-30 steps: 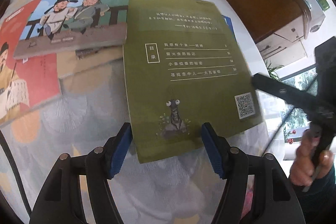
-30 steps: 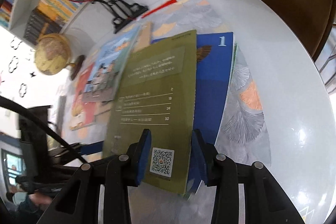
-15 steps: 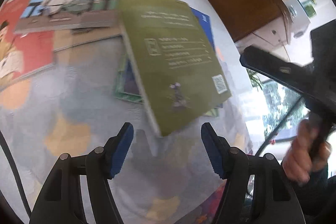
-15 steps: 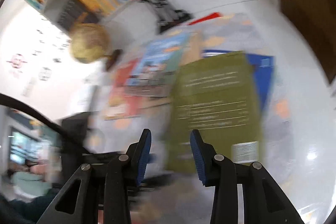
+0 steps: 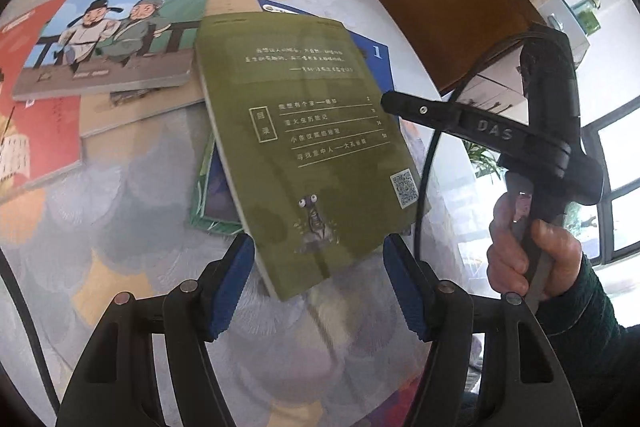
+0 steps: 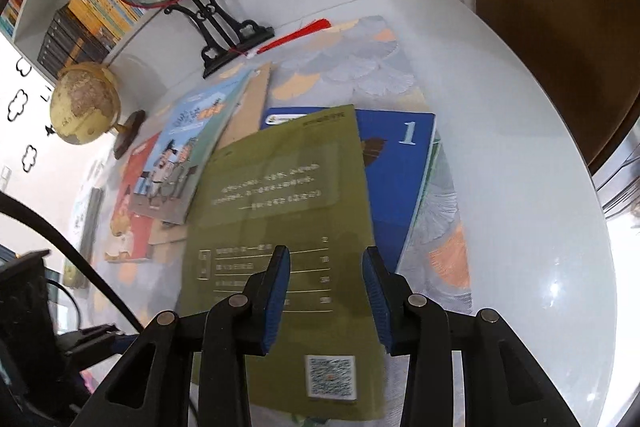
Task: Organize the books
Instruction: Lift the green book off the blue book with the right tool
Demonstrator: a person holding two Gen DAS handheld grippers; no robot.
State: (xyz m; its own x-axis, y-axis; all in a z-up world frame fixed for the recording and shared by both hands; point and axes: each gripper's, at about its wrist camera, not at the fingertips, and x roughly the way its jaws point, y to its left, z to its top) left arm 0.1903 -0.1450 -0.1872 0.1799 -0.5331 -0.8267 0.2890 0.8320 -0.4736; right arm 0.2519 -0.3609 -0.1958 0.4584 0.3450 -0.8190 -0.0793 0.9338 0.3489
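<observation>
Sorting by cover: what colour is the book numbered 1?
Blue book, white numeral; clearest in the right wrist view.

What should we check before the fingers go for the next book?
1. Green book rests on the blue book: ok.
2. Their edges line up: not ok, the green one sits askew.
3. Left gripper open and empty: ok.
4. Right gripper open and empty: ok.
5. Cartoon-cover book lies on top of its neighbours, free to pick: ok.
</observation>
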